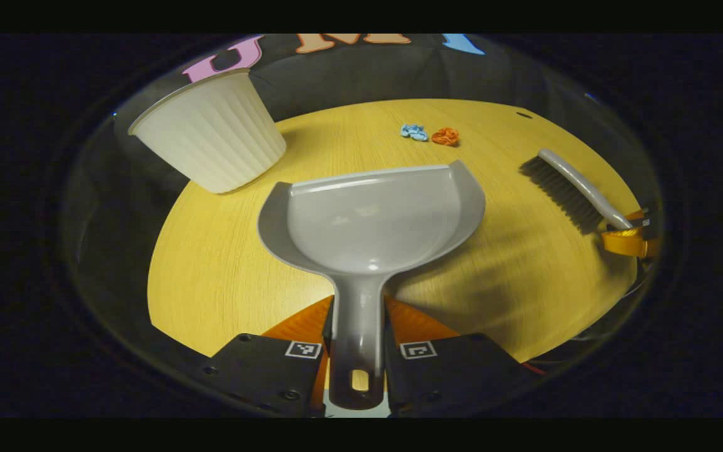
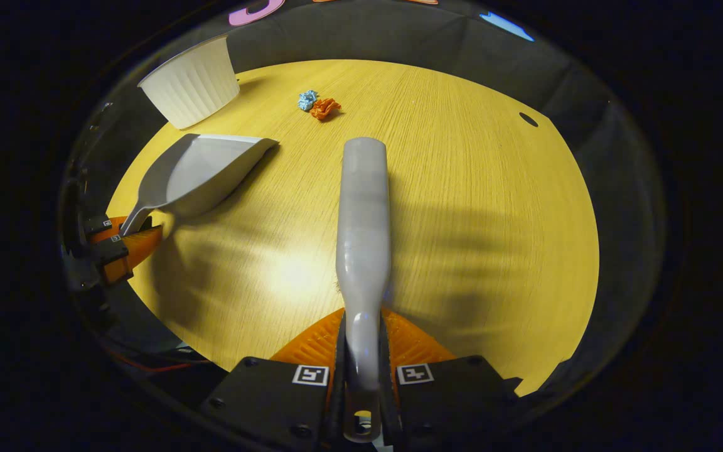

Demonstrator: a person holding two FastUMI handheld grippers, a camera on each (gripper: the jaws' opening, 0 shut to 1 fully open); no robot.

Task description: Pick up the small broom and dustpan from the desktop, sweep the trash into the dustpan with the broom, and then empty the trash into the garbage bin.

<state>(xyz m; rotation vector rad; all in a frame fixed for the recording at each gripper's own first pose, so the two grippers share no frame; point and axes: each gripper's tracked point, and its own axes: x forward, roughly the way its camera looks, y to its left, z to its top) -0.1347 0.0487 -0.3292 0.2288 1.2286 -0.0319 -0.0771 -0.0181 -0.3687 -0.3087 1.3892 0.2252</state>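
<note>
My left gripper (image 1: pixel 357 326) is shut on the handle of the grey dustpan (image 1: pixel 374 220), whose pan points away over the wooden table (image 1: pixel 223 276). My right gripper (image 2: pixel 361 333) is shut on the handle of the small grey broom (image 2: pixel 364 213), seen from its back with the bristles hidden below. In the left gripper view the broom (image 1: pixel 572 188) and the right gripper (image 1: pixel 631 235) appear at the right. In the right gripper view the dustpan (image 2: pixel 201 172) and the left gripper (image 2: pixel 120 242) appear at the left. A blue scrap (image 1: pixel 413 132) and an orange scrap (image 1: pixel 445 136) lie together beyond the dustpan.
A white ribbed bin (image 1: pixel 211 141) stands at the far left of the table, also seen as the bin (image 2: pixel 192 81) in the right gripper view. A small dark hole (image 2: pixel 528 119) marks the table's far right. The black booth wall rises behind the table.
</note>
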